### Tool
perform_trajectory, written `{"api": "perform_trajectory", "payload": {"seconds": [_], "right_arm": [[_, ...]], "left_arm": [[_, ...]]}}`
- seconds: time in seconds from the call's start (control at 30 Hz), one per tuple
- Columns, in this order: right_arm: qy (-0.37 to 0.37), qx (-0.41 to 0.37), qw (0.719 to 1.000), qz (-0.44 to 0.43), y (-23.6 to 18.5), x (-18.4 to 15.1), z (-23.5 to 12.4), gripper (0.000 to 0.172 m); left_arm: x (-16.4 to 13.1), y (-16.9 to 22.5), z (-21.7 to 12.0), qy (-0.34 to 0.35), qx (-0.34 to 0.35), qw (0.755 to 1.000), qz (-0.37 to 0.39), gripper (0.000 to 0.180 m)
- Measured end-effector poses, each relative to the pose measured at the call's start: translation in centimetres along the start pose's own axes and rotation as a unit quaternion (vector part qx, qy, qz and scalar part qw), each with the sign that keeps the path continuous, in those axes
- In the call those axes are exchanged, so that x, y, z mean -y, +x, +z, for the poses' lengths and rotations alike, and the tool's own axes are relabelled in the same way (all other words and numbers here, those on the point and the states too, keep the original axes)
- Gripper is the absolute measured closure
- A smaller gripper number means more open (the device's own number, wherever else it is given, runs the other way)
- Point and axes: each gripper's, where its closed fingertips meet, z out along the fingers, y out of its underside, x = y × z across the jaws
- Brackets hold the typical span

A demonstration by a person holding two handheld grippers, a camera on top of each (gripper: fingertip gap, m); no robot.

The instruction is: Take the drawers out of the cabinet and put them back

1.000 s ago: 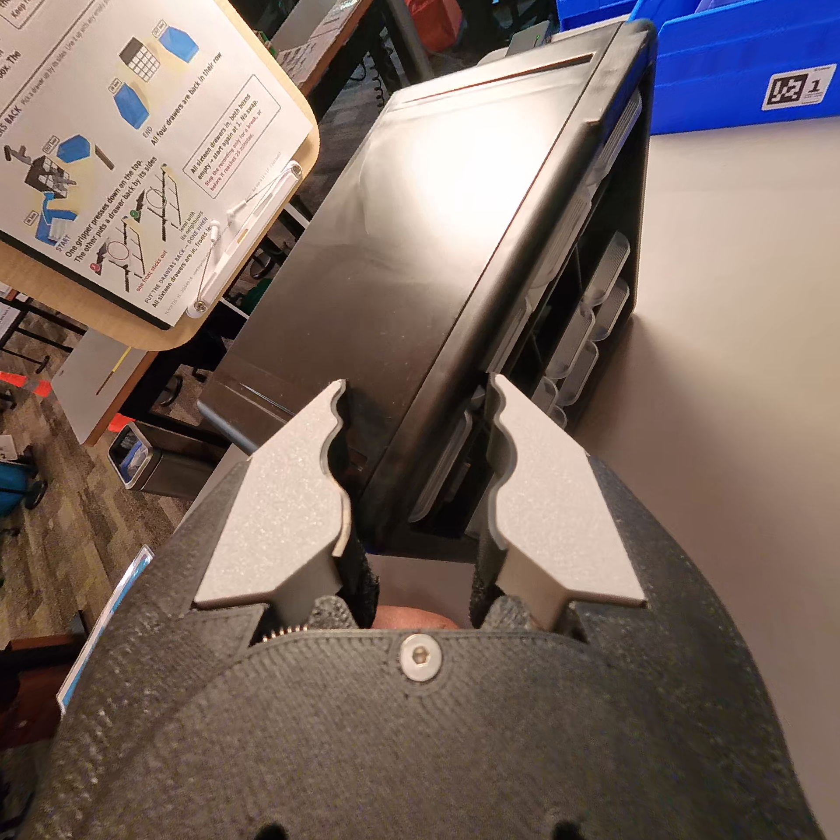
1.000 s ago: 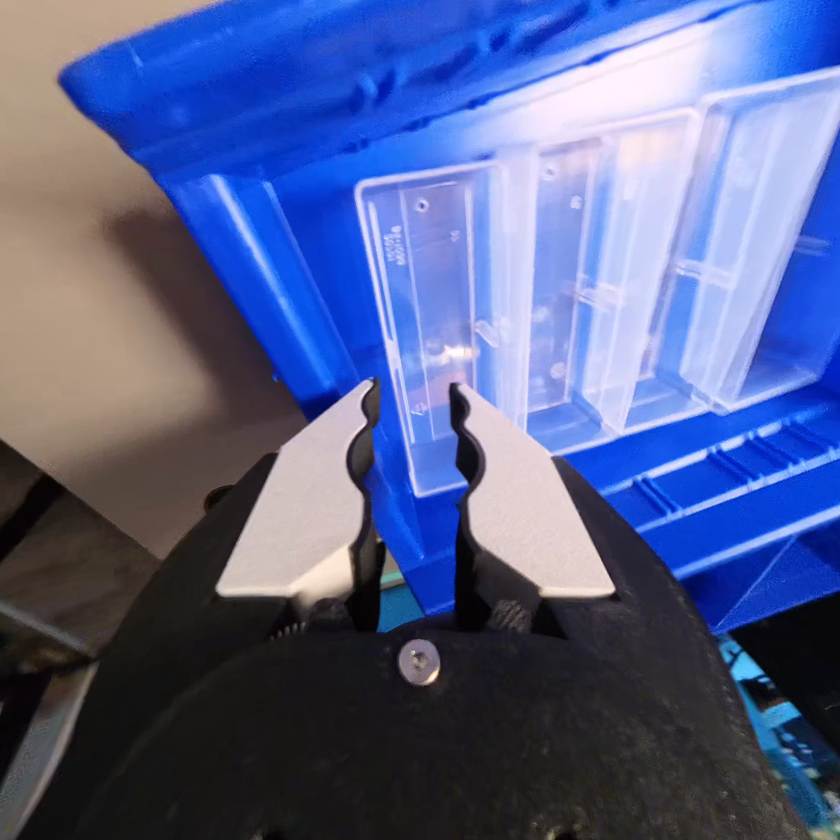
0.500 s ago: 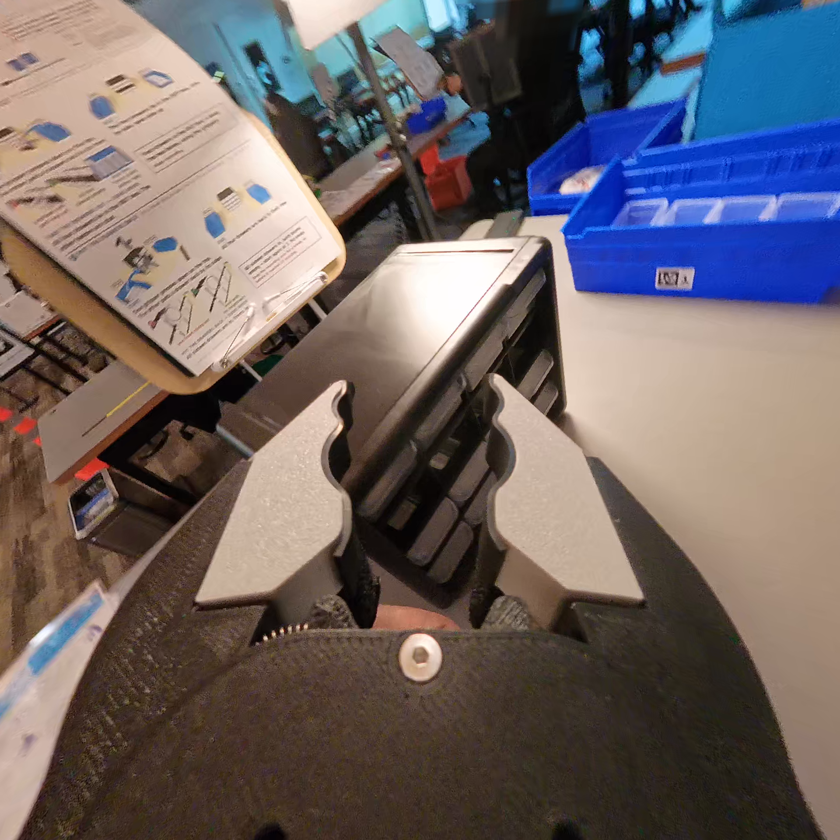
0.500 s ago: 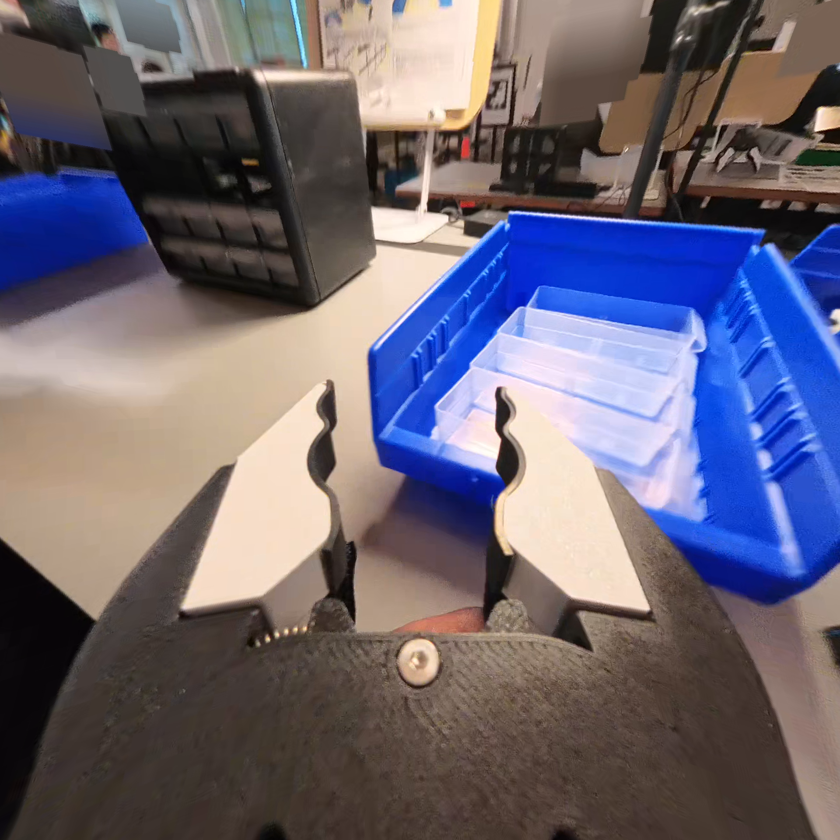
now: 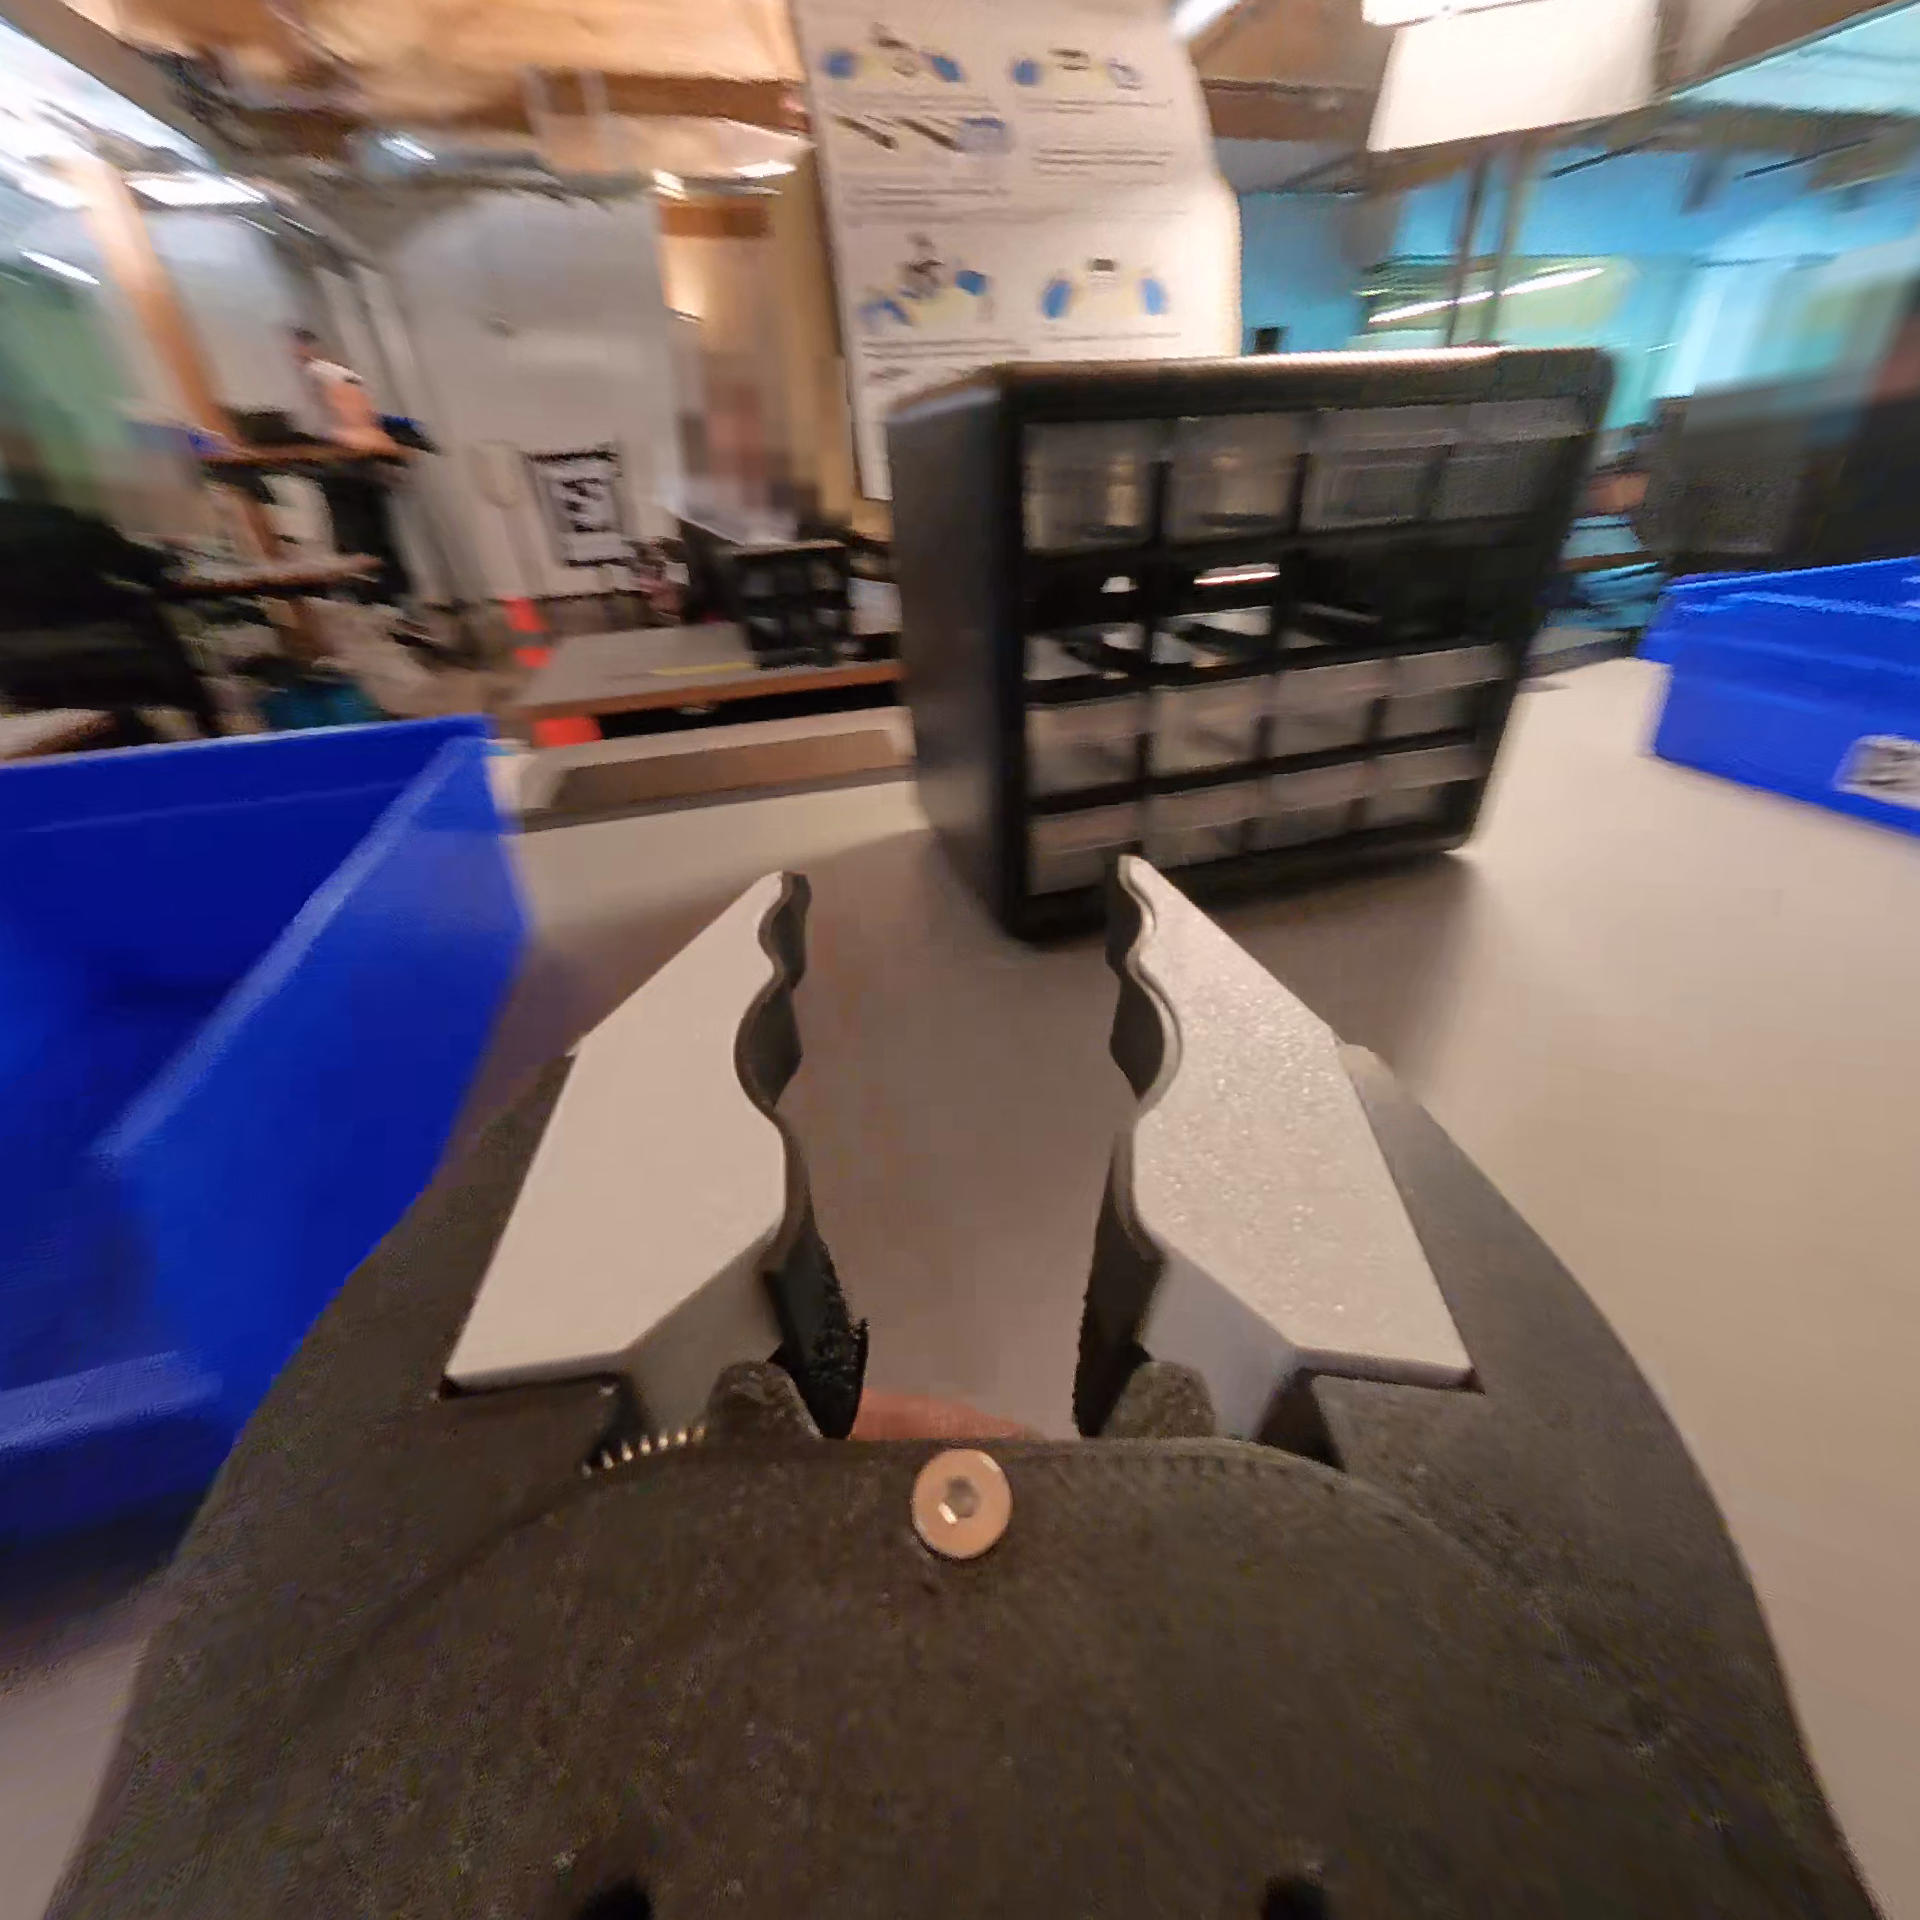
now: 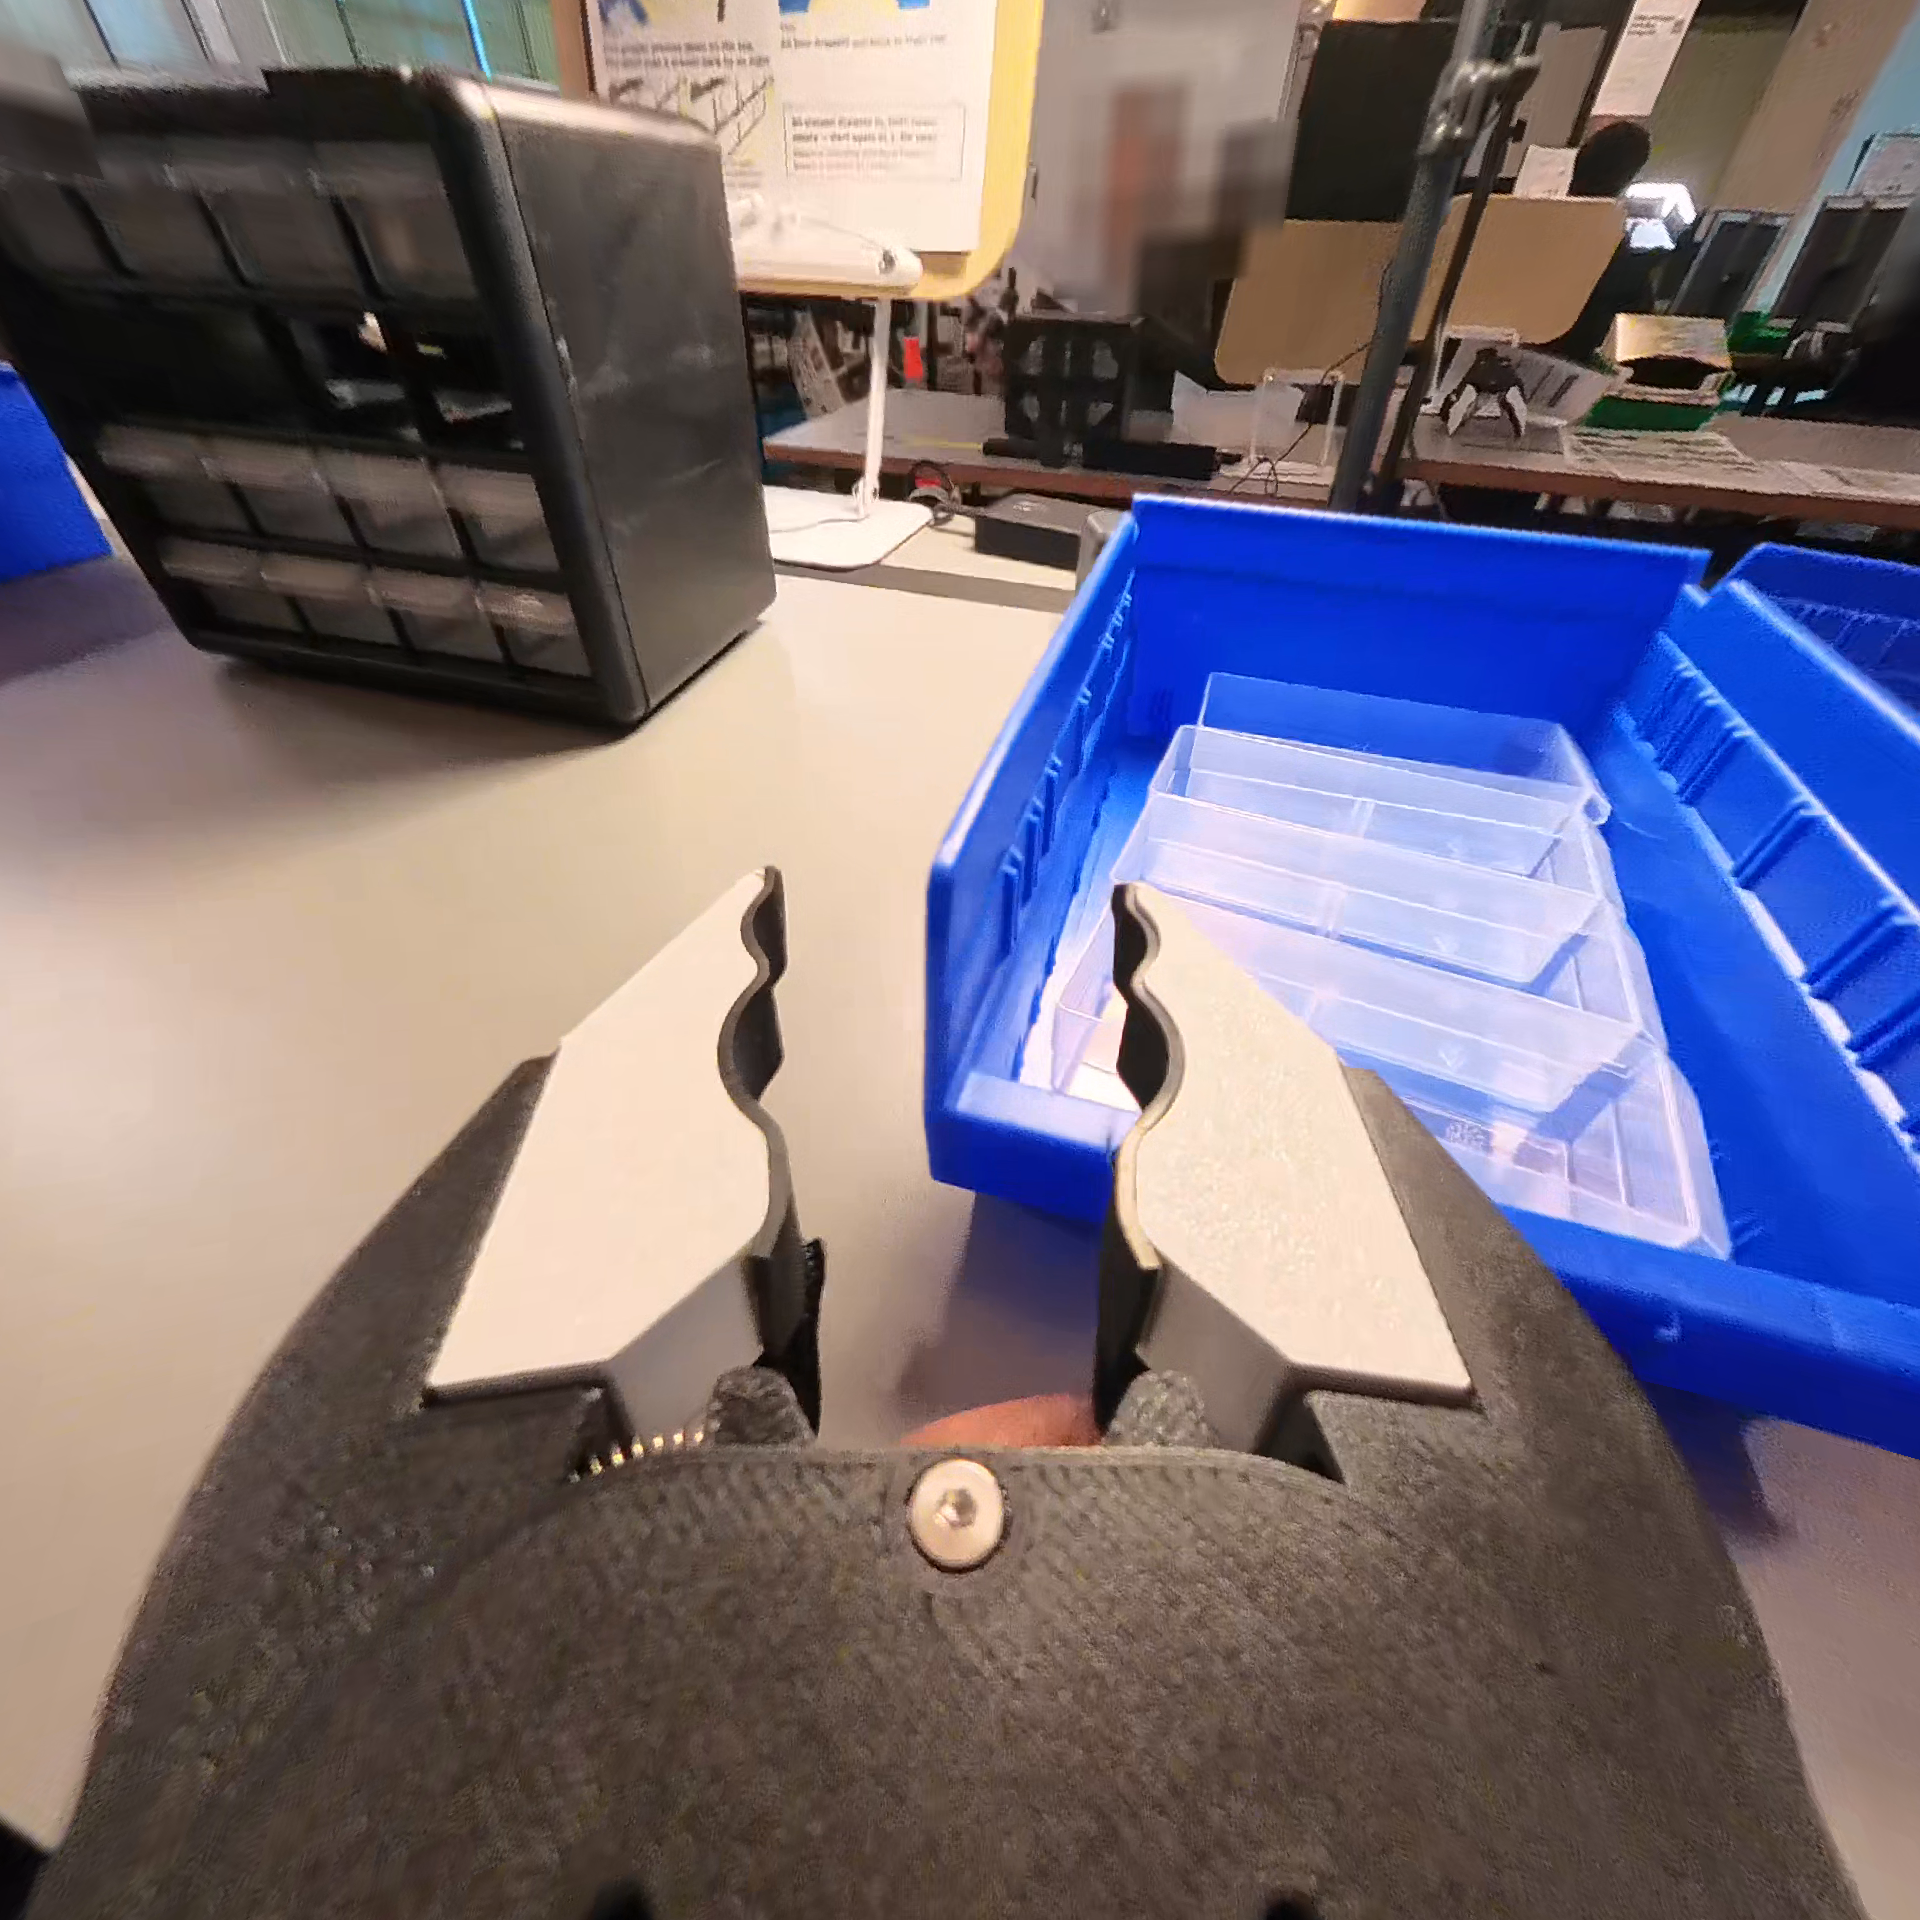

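Table (image 6: 312, 935): one cabinet (image 6: 364, 364), four loose drawers (image 6: 1382, 914).

Light: bright, even indoor light from overhead; ceiling fixtures glow above the cabinet (image 5: 1236, 634) in the left wrist view.
Blur: left wrist view smeared throughout by motion; right wrist view sharper, though the cabinet front is soft.
Shadows: soft and short on the table (image 6: 416, 935) below the cabinet and beside the blue bin (image 6: 1039, 935).
Glare: pale sheen on the clear drawers (image 6: 1382, 935).
Distortion: wide-angle bending toward the edges.
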Motion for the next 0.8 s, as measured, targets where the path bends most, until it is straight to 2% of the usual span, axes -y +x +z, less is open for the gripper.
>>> {"api": "perform_trajectory", "payload": {"seconds": [0.13,0.27,0.37,0.47,0.7,0.8], "right_arm": [[-0.013,-0.041,0.999,-0.016,0.6,0.6,0.9,0.104],[-0.049,-0.066,0.997,0.002,1.7,-0.3,1.8,0.097],[-0.068,-0.054,0.996,-0.002,1.3,-1.3,2.6,0.097],[-0.083,-0.054,0.995,-0.023,1.0,-2.0,3.4,0.098],[-0.096,-0.107,0.988,-0.058,2.1,-2.0,3.9,0.129],[-0.104,-0.128,0.985,-0.059,2.6,-2.0,4.0,0.132]], "left_arm": [[0.4,-6.3,-2.8,-0.011,0.135,0.989,0.056,0.12],[-0.9,-12.3,-4.2,-0.068,0.228,0.97,0.054,0.112],[-3.7,-14.2,-3.6,-0.133,0.224,0.965,0.036,0.111],[-5.4,-15.4,-2.9,-0.159,0.228,0.96,0.035,0.115],[-6.5,-16.5,-1.1,-0.187,0.222,0.956,0.051,0.134],[-6.6,-16.8,-0.4,-0.191,0.224,0.954,0.057,0.142]]}}
